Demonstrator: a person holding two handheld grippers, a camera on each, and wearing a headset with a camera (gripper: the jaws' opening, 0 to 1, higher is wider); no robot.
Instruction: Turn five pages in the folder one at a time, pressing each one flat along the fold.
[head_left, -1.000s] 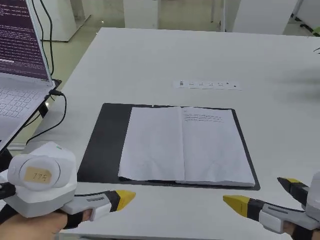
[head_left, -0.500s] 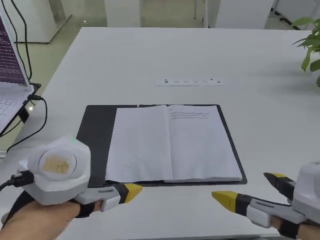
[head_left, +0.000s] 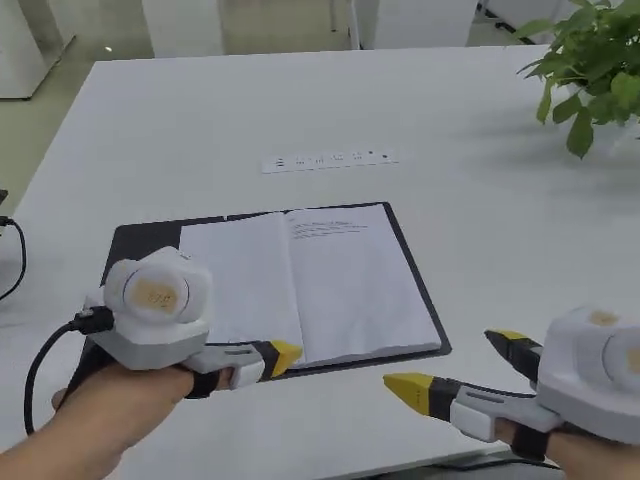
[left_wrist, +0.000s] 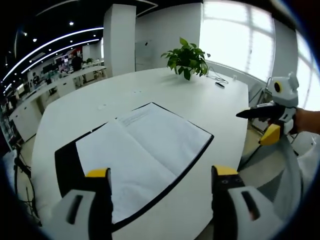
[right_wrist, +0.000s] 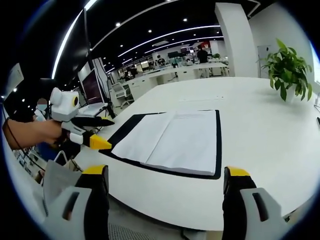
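The black folder (head_left: 135, 245) lies open on the white table, with white pages spread on both sides of the fold and a few printed lines at the top of the right page (head_left: 355, 285). My left gripper (head_left: 268, 360) hovers at the folder's near edge, close to the fold, with one yellow tip showing. In the left gripper view its jaws (left_wrist: 161, 172) stand wide apart, empty, over the folder (left_wrist: 145, 150). My right gripper (head_left: 458, 365) is open and empty off the folder's near right corner. The right gripper view has those jaws (right_wrist: 165, 171) framing the folder (right_wrist: 175, 135).
A green potted plant (head_left: 590, 60) stands at the far right of the table. A white strip with small markings (head_left: 330, 160) lies beyond the folder. A black cable (head_left: 18, 262) hangs off the left edge. The table's near edge runs just under both grippers.
The head camera has swung right, so the laptop has left the picture and the plant has come in. My left gripper has moved right and forward to the folder's near edge.
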